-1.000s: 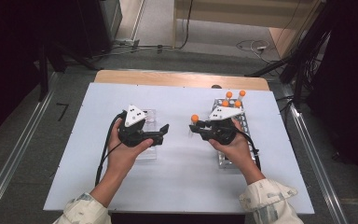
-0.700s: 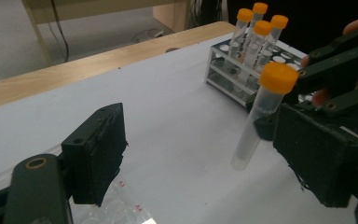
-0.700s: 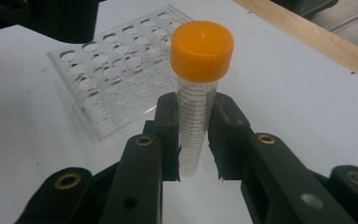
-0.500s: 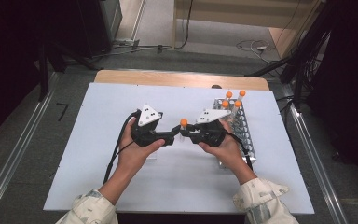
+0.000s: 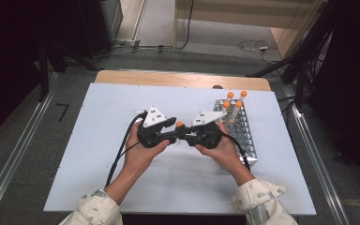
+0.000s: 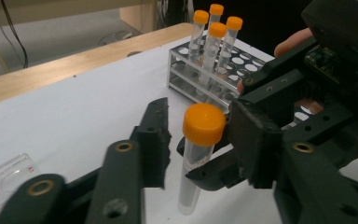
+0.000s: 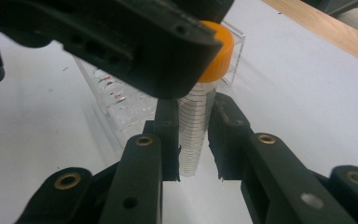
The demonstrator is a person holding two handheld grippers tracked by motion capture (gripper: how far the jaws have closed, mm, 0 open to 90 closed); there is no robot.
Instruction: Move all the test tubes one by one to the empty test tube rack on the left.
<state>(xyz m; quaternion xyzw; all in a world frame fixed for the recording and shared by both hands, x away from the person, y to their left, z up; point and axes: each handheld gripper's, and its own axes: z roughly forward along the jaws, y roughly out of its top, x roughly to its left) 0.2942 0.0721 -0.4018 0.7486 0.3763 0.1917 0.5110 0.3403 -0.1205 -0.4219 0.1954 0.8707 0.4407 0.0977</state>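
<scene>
A clear tube with an orange cap (image 5: pixel 180 124) stands upright above the white table (image 5: pixel 98 154), between the two hands. My right gripper (image 7: pixel 196 116) is shut on the tube's graduated body (image 7: pixel 193 130). My left gripper (image 6: pixel 200 116) faces it from the other side, and its jaws have just been closing around the orange cap (image 6: pixel 204 123). One pad touches the cap; a small gap shows at the other. In the high view the left gripper (image 5: pixel 172 132) and right gripper (image 5: pixel 185 134) meet tip to tip.
A metal tube rack (image 5: pixel 245 136) stands at the table's right and holds several orange-capped tubes (image 6: pixel 212 37). A clear plastic well plate (image 6: pixel 4 179) lies beside the left gripper. A wooden strip (image 5: pixel 178 78) runs along the table's far edge.
Both hands have come together at the table's middle, the right one carrying the tube. The left jaws have narrowed around the cap.
</scene>
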